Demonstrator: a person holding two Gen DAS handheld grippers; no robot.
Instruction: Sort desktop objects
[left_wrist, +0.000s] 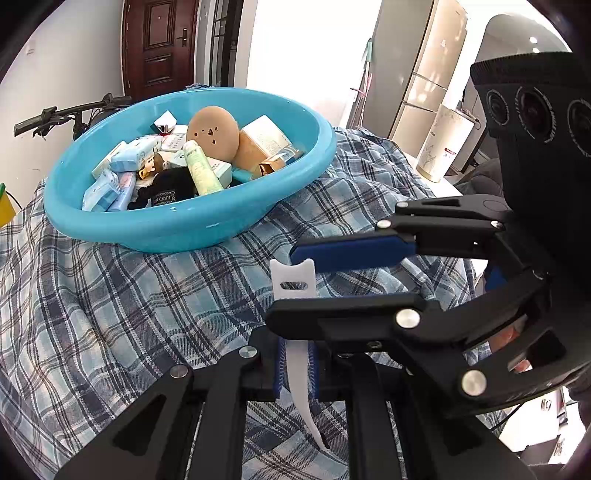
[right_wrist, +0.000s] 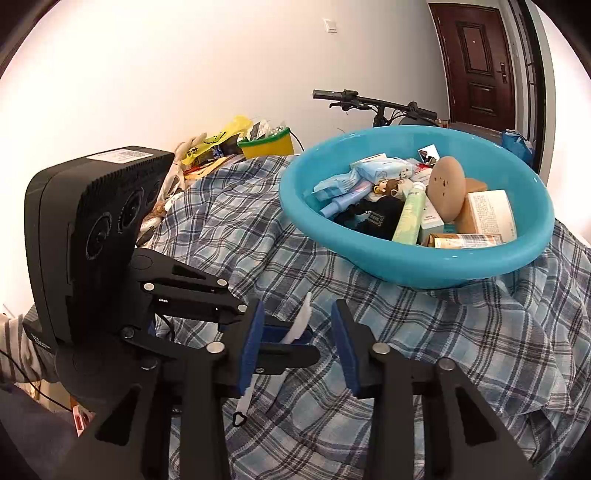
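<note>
My left gripper (left_wrist: 295, 373) is shut on a white strap (left_wrist: 294, 284), a flat white cable tie with a slotted end that sticks up past the fingers. It also shows in the right wrist view (right_wrist: 301, 325), held by the left gripper (right_wrist: 291, 338). My right gripper (right_wrist: 297, 350) is open, its blue pads on either side of the strap, not touching it. In the left wrist view the right gripper (left_wrist: 314, 284) reaches in from the right. A blue basin (left_wrist: 184, 225) (right_wrist: 424, 269) full of small items stands beyond on the plaid cloth.
The basin holds boxes, tissue packs, a green tube (left_wrist: 197, 170), a tan round puff (left_wrist: 212, 129) and a black pouch. A plaid cloth (left_wrist: 110, 302) covers the table. A yellow bin (right_wrist: 266, 146), bags and a bicycle handlebar (right_wrist: 369, 101) lie behind. A white cylinder (left_wrist: 443, 144) stands at the right.
</note>
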